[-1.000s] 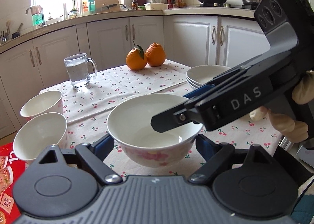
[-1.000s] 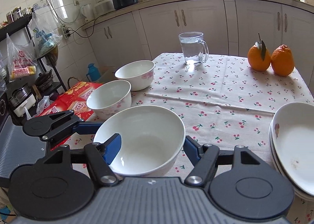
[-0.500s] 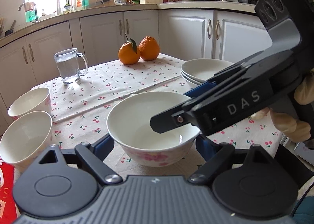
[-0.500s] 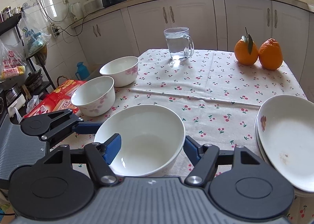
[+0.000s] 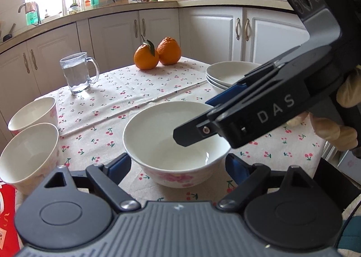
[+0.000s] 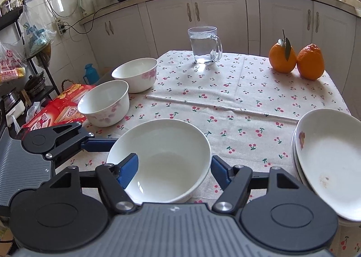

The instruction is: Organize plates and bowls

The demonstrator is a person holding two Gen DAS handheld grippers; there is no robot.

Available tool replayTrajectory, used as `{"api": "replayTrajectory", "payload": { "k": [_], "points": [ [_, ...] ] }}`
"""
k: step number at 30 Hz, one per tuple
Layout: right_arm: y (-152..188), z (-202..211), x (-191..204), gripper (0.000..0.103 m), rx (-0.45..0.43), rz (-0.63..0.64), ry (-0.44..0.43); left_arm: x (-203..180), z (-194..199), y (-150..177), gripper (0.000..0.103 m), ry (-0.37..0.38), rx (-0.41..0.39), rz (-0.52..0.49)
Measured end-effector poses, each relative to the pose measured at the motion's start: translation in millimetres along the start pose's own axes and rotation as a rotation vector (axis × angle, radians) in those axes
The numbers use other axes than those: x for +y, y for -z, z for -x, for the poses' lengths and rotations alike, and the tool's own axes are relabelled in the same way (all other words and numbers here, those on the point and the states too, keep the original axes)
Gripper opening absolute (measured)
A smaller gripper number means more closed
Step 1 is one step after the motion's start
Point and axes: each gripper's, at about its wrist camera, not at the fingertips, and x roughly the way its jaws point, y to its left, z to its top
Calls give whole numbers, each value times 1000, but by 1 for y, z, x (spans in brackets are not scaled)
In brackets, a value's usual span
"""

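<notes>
The cherry-print cloth covers the worktop (image 6: 225, 103), so we cannot make out its surface. Its near edge is hidden under both tool bodies. The left tool (image 5: 178, 164) is opening, its blue pads on either side of the middle bowl (image 6: 162, 157) and seemingly just clear of its wall. The right tool (image 6: 173, 171) stands open: one finger reaches down inside that bowl and the other sits outside its rim, gripping nothing. The hand (image 5: 338, 130) that holds it is mostly hidden behind the handle. The middle bowl rests on the cloth at the near edge, between the stack of plates (image 6: 327, 162) and two more bowls (image 6: 106, 103). The stack is cut off at the right edge, and we cannot count its plates. Farther back are a glass mug (image 6: 204, 45) and two oranges (image 6: 295, 58).
</notes>
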Motion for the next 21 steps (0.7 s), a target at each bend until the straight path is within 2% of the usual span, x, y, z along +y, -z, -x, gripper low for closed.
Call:
{"api": "replayTrajectory", "payload": {
  "k": [5,10,13,17,21],
  "points": [
    [-11,5,10,79,29,62,51,5,18,8,91,-36,49,-21],
    [-33,5,31,82,66,171,95,27,46,18,91,-140,81,-20],
    [-48,1,48,82,61,223,54,46,59,21,92,-216,75,-5],
    [-70,-17,71,83,80,244,-42,74,61,23,92,-316,76,-4],
    [-88,-44,89,83,100,262,-80,99,51,27,92,-349,83,7]
  ]
}}
